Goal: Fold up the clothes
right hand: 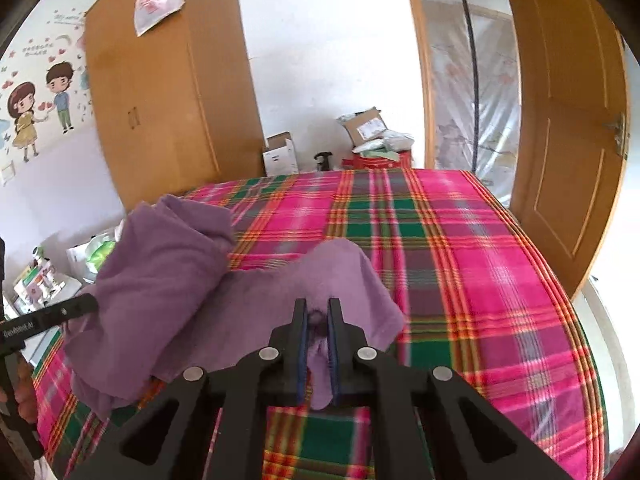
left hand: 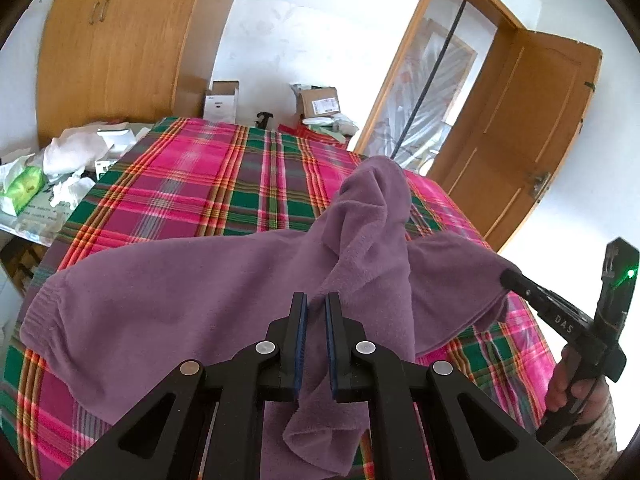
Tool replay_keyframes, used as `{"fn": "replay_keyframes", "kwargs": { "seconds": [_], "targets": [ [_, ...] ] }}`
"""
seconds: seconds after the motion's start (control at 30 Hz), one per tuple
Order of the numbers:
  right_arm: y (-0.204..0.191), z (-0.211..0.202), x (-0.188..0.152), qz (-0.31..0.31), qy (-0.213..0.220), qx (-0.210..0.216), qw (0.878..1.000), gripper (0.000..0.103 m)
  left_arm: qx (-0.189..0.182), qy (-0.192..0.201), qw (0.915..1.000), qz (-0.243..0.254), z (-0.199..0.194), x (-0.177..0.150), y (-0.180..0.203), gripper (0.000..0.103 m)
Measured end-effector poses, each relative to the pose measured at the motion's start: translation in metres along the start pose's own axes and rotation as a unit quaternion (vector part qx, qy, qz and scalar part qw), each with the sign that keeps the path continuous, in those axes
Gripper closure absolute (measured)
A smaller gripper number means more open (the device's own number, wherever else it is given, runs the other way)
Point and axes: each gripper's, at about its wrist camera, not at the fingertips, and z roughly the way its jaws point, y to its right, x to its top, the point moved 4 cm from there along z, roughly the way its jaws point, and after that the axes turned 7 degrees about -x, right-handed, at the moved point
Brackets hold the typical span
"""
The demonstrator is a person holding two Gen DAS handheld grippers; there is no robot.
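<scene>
A purple sweater [left hand: 180, 292] hangs over the pink and green plaid bed [left hand: 192, 184], lifted by both grippers. My left gripper [left hand: 316, 300] is shut on a fold of the purple sweater, with cloth trailing down between its fingers. My right gripper [right hand: 317, 308] is shut on another part of the purple sweater [right hand: 160, 272]. In the left wrist view the right gripper [left hand: 508, 276] shows at the right, its tip buried in the cloth. In the right wrist view the left gripper [right hand: 90, 304] shows at the left, touching the bunched cloth.
A wooden wardrobe [left hand: 116, 44] stands at the back left. Cardboard boxes [left hand: 320, 104] sit past the bed's far end. A side table with tissues and clutter [left hand: 44, 184] is at the left. An open wooden door [left hand: 520, 136] is at the right.
</scene>
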Motion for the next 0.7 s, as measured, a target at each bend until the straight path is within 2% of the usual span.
{"fn": "replay_keyframes", "kwargs": {
  "seconds": [0.2,0.33,0.43,0.53,0.6,0.67,0.7],
  "targets": [
    [0.023,-0.002,-0.002,0.024,0.007,-0.018,1.0,0.094,0.014,0.016,0.9998,-0.002,-0.01,0.006,-0.003,0.094],
    [0.027,0.001,-0.007,0.022,-0.006,-0.025,0.999,0.094,0.006,0.007,1.0,-0.002,-0.01,0.002,0.003,0.094],
    [0.023,0.003,-0.011,0.013,-0.011,-0.028,0.999,0.094,0.004,-0.002,0.9999,0.016,-0.012,-0.003,0.014,0.094],
    [0.02,0.009,-0.017,0.0,-0.021,-0.03,0.999,0.092,0.0,-0.018,0.9993,0.033,-0.012,-0.011,0.022,0.083],
    [0.018,0.013,-0.021,-0.01,-0.028,-0.032,0.999,0.091,-0.003,-0.031,0.9986,0.044,-0.012,-0.017,0.028,0.071],
    [0.015,0.014,-0.025,-0.028,-0.031,-0.048,0.998,0.089,0.005,-0.046,0.9971,0.06,-0.007,-0.024,0.032,0.068],
    [0.014,0.013,-0.027,-0.033,-0.029,-0.056,0.997,0.085,0.009,-0.055,0.9964,0.064,-0.004,-0.027,0.033,0.068]
  ]
}}
